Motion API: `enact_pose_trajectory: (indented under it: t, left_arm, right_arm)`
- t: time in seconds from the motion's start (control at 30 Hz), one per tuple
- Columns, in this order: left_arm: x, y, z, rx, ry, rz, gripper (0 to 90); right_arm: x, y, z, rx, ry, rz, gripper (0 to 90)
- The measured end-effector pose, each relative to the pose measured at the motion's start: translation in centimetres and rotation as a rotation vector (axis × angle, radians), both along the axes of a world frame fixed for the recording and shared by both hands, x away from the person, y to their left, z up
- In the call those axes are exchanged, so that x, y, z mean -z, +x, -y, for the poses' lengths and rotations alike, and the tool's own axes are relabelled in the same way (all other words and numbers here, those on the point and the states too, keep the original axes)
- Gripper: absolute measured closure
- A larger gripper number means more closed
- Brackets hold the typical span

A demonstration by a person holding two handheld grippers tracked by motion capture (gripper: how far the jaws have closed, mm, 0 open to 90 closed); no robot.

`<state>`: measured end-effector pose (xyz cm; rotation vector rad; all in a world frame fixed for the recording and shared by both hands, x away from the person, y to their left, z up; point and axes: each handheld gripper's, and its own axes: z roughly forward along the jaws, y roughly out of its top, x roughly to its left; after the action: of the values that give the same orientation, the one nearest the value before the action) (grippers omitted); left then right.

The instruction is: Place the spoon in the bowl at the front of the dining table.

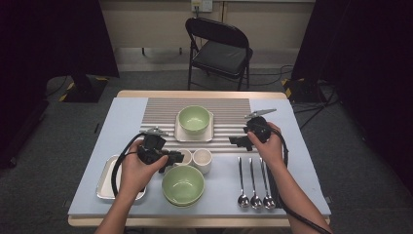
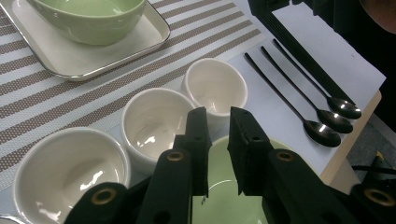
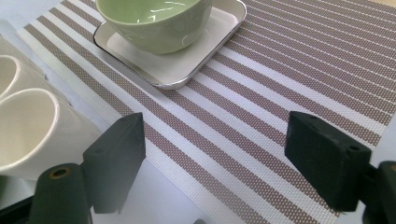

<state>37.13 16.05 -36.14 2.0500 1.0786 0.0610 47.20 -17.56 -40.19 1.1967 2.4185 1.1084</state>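
table (image 1: 122, 122): pale blue-grey top, wooden edge showing at the far and near sides
mat (image 1: 160, 109): brown-and-white striped placemat, lying along the far edge around the middle
far tray (image 1: 178, 135): small white square-ish tray with a metal rim, at the mat's near edge, with a pale green ceramic bowl (image 1: 194, 119) sitting on it
near tray (image 1: 104, 181): another white metal-rimmed tray, near-left corner, mostly under the left forearm
big bowl (image 1: 183, 185): wide pale green ceramic bowl at the near edge, middle; looks like it's stacked on another one
cups (image 2: 215, 86): small white ceramic cups in a row just behind the big bowl, three of them in the left gripper view, pretty much touching each other
spoons (image 1: 254, 181): three dark metal spoons side by side, near-right part of the table, bowls of the spoons toward the near edge
left gripper (image 2: 218, 154): black jaws only a narrow gap apart, hanging over the big bowl's rim right by the middle cup; can't see them pinching anything
right gripper (image 3: 212, 161): jaws spread wide, nothing between them, hovering over the mat's near-right corner
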Motion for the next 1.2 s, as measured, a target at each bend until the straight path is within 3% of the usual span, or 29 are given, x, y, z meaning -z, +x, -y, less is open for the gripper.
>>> enact_pose_trajectory:
  t: [0.33,1.2]
  left_arm:
    - [0.1,0.0,0.8,0.018,-0.015,-0.011,78.8]
    - [0.1,0.0,3.2,0.062,-0.006,-0.016,82.8]
  right_arm:
    - [0.3,-0.1,0.2,-0.009,0.000,-0.007,19.8]
    - [0.7,-0.7,0.4,-0.020,-0.005,-0.013,19.8]
